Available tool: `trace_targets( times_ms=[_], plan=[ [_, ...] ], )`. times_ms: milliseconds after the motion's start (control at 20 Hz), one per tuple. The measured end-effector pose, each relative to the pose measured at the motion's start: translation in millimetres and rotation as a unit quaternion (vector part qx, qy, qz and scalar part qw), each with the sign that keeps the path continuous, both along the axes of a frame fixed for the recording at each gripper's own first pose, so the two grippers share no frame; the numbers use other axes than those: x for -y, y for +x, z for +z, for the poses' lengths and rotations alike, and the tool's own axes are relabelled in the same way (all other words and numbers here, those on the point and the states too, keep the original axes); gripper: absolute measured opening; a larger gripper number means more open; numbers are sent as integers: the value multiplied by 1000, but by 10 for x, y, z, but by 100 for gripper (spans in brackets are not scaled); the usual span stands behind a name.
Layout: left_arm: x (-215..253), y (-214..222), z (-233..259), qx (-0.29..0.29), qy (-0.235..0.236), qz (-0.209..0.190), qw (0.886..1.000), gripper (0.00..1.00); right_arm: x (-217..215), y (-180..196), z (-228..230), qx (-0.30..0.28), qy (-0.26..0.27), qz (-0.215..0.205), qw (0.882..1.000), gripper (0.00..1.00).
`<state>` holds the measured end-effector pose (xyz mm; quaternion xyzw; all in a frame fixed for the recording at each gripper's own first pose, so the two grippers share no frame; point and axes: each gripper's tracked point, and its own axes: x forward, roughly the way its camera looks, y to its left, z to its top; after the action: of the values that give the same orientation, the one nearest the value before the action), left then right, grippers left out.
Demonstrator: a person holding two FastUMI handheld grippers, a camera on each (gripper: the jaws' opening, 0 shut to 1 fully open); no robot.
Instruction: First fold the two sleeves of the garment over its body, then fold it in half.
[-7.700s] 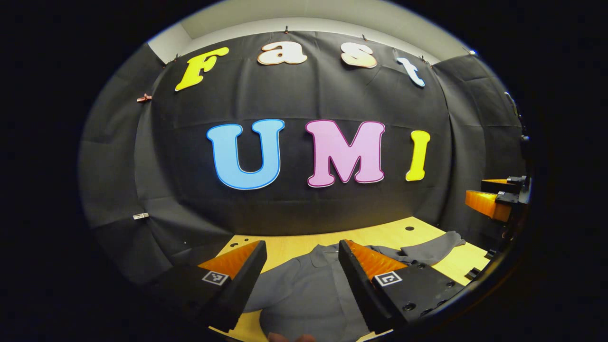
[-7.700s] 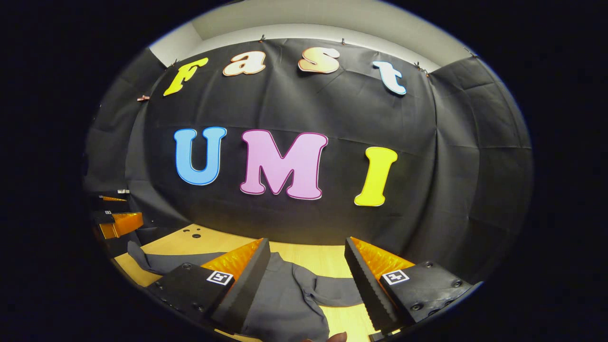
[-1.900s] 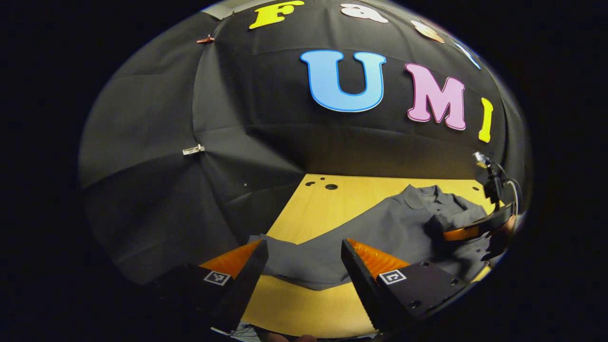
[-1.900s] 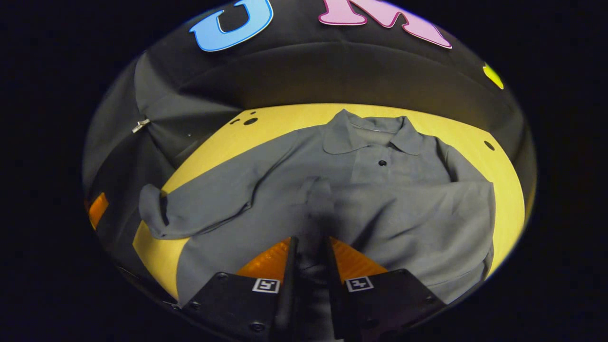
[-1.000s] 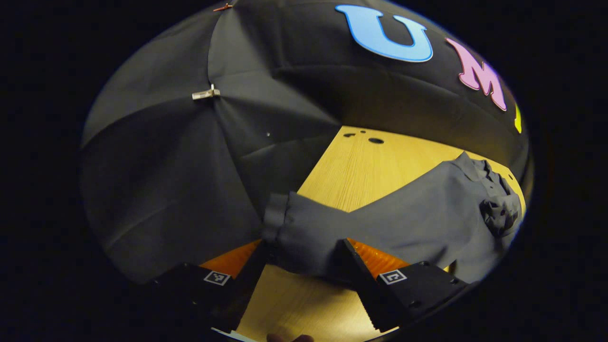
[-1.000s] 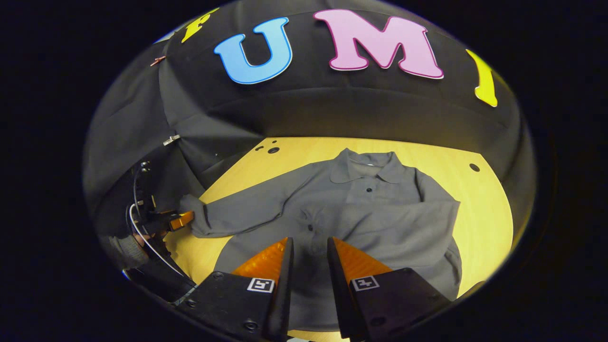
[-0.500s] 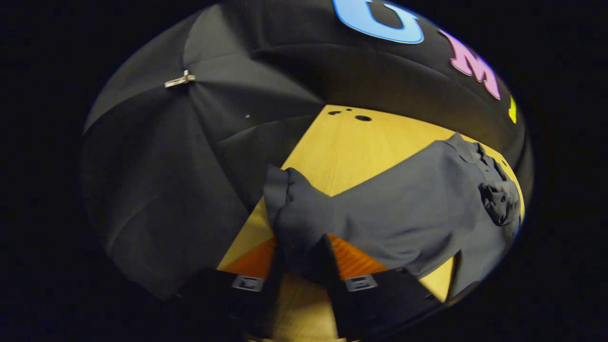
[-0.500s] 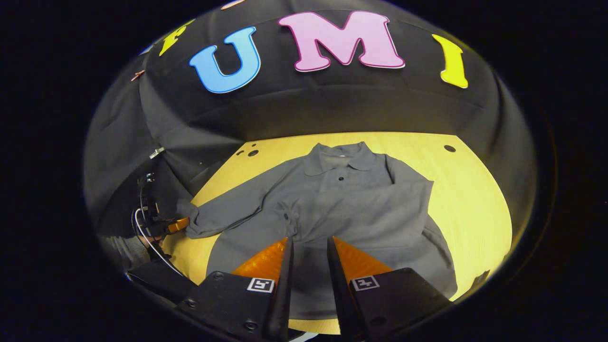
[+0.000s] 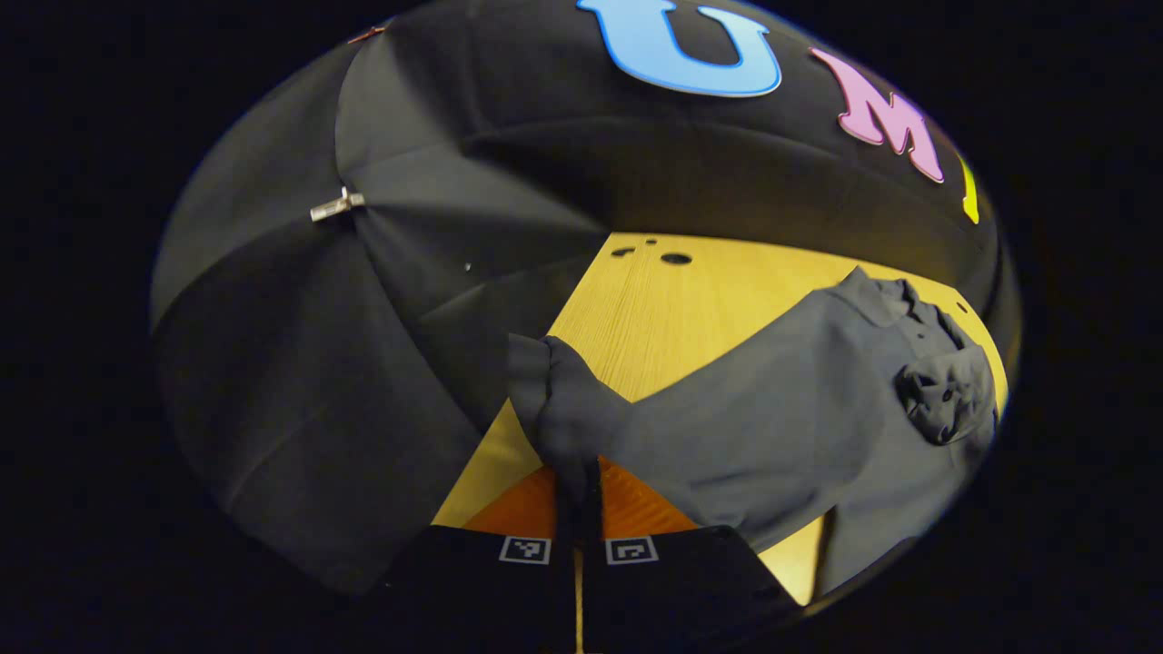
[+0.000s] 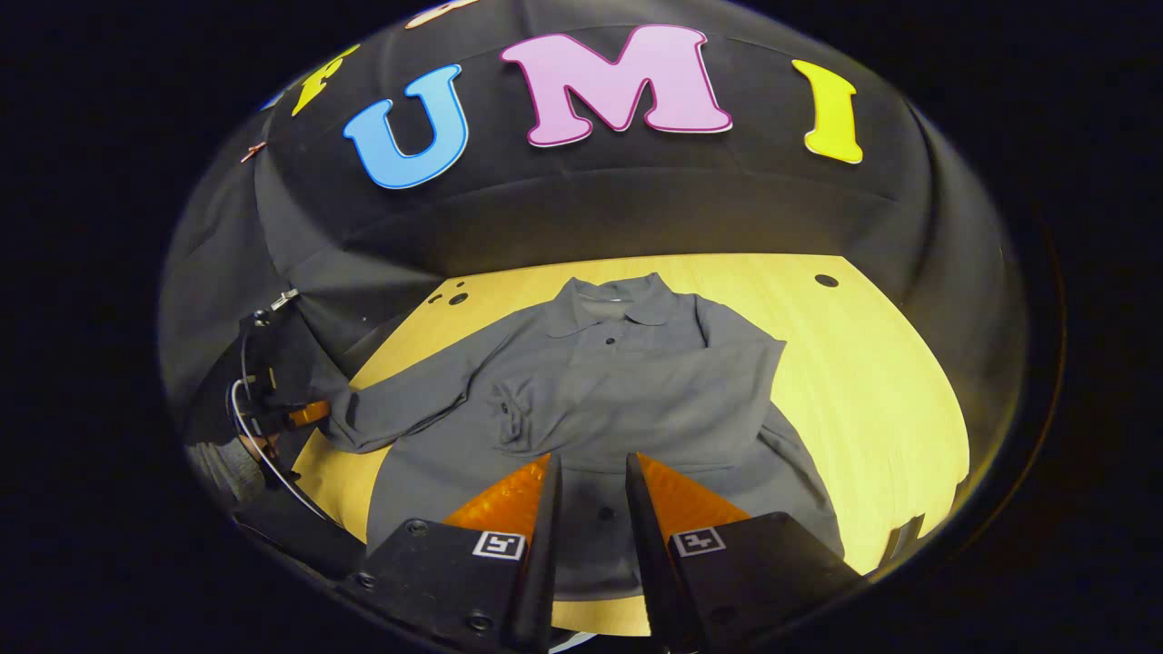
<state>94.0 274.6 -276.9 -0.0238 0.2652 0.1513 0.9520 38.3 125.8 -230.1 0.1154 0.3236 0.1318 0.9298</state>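
Note:
A grey long-sleeved polo shirt (image 10: 636,391) lies flat on the wooden table (image 10: 872,381), collar away from me. One sleeve is folded across the chest, its cuff (image 10: 509,413) bunched near the middle. The other sleeve (image 10: 400,400) stretches out to the table's left edge. My left gripper (image 9: 579,472) is shut on that sleeve's cuff (image 9: 554,400), which bulges above the fingertips. In the right gripper view the left gripper (image 10: 304,415) sits at the sleeve's end. My right gripper (image 10: 591,468) hovers over the shirt's lower part, fingers a little apart, holding nothing.
The table has small holes at its far left corner (image 9: 675,259) and far right (image 10: 826,281). Black cloth walls close in right behind and to the left of the table. Bare wood lies right of the shirt (image 10: 890,427). A gloved hand (image 10: 223,468) holds the left gripper.
My left gripper closed on the outstretched sleeve's cuff. My right gripper, which had let go of the folded sleeve, drew back and up a little.

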Motion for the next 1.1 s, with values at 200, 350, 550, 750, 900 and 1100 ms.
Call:
trace_targets(
  times_ms=[200,350,550,750,900,1100],
  plan=[
    [387,86,553,50,-4,-22,999,8,241,-16,-42,-2,3,-14,1000,44],
    [720,167,885,73,-6,-32,997,7,450,-32,-76,-2,2,-22,1000,44],
    [1278,326,1184,89,6,-68,994,7,733,-73,-141,-6,7,-36,999,44],
    [2054,470,1266,81,-5,-131,988,7,1035,-126,-222,-12,12,-52,999,44],
    [2564,602,1211,71,-11,-160,984,7,1264,-168,-270,-14,18,-68,997,44],
    [3255,762,1079,59,-8,-200,978,7,1546,-243,-357,-22,25,-85,996,45]
  ],
)
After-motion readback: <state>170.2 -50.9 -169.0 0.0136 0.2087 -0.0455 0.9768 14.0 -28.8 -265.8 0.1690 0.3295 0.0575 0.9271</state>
